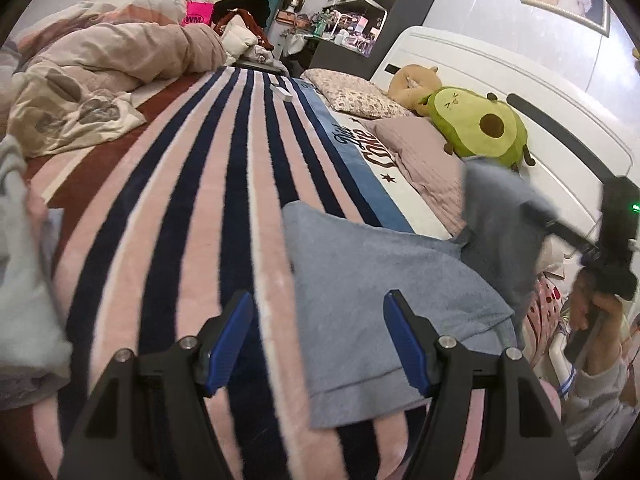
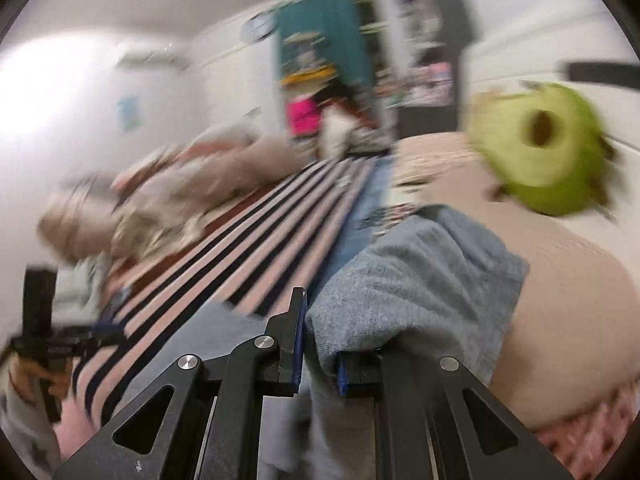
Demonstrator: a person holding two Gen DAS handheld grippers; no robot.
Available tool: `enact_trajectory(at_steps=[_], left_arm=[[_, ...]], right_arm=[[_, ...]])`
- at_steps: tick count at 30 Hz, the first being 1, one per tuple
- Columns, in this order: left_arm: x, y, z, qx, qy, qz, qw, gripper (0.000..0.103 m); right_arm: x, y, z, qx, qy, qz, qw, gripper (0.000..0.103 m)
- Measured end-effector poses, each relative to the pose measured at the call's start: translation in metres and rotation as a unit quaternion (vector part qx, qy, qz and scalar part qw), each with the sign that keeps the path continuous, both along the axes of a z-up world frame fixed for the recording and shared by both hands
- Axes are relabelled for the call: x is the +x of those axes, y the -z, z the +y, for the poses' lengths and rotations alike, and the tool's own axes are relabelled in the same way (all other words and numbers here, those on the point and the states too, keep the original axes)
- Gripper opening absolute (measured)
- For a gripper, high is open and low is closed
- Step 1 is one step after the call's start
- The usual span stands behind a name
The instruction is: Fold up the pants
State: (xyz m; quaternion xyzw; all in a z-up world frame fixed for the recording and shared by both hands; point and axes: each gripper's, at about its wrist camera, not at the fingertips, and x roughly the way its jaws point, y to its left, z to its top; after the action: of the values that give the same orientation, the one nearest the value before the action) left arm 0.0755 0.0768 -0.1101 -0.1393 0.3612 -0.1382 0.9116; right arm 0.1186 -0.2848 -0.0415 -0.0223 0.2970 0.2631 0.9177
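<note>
Grey-blue pants lie on the striped pink and navy blanket. My left gripper hovers low over the near edge of the pants, open, with nothing between its blue pads. At the right of the left wrist view my right gripper is lifted, and one end of the pants hangs from it. In the blurred right wrist view the right gripper is shut on a bunched fold of the pants, with cloth draped over its right finger.
A crumpled beige duvet fills the far left of the bed. Pillows and an avocado plush rest against the white headboard. A pale garment sits at the left edge. A person's hand holds the right gripper.
</note>
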Motion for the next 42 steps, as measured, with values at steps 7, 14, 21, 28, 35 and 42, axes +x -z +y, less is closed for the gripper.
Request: enact_trajectory(at_steps=[7,14,21,28,35,42], left_arm=[[-0.012,0.01,0.018,-0.013,-0.007,0.005,0.9999,0.064],[0.0,0.003,-0.007,0.0,0.027,0.001,0.9996,0.066],[0.027,-0.014,-0.08,0.03,0.106,-0.01,0.9938,0.066],[0.06,-0.007,-0.175,0.103,0.189,-0.001,0.9767,0.067],[0.081,0.018,-0.216,0.174,0.187,0.014,0.9666,0.059],[0.078,-0.001,-0.187,0.147,0.14,-0.01,0.9791,0.013]], right_arm=[[0.001,0.085,0.107,-0.149,-0.163,0.146,0.964,0.017],[-0.021,0.076,0.098,-0.125,-0.18,0.15,0.964,0.05],[-0.035,0.042,0.033,-0.075,-0.115,0.113,0.984,0.059],[-0.035,0.055,-0.035,-0.012,-0.043,0.116,0.992,0.059],[-0.031,0.068,-0.083,0.026,-0.002,0.125,0.992,0.059],[-0.029,0.078,-0.089,0.032,0.005,0.135,0.99,0.059]])
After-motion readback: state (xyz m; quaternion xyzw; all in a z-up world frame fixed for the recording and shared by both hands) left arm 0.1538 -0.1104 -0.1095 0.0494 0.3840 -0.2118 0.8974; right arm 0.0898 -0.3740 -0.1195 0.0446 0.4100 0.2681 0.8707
